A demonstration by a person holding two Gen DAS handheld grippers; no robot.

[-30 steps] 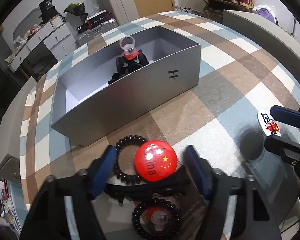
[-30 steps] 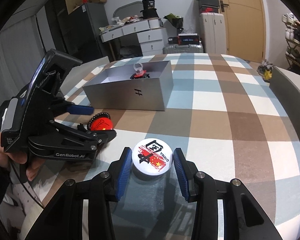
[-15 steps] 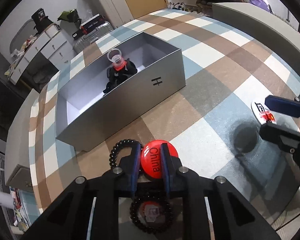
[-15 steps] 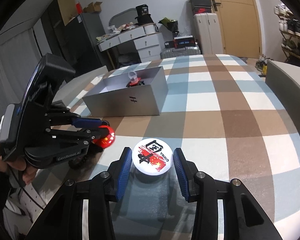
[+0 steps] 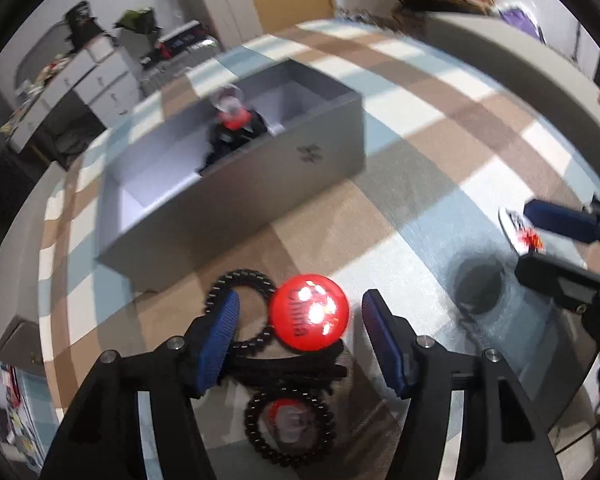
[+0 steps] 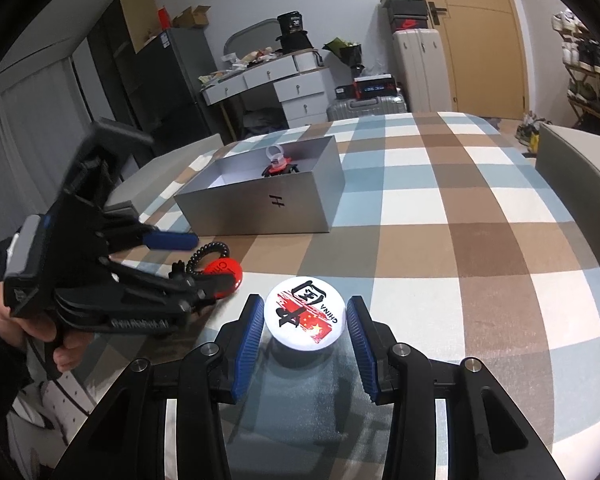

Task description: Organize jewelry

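Checked tablecloth [image 6: 460, 208]; 2nd coil band [image 5: 290, 426], L view only.

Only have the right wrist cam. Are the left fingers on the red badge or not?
Observer: No. The left gripper is open; the red badge sits between its fingers with a gap on each side.
Operator: Anything hidden under that gripper?
Observer: Yes, a second black coil band with a red centre lies nearer the left camera than the badge.
Operator: Room in the box?
Observer: The grey box shows bare floor at one end; the jewelry pile is bunched by the far wall.
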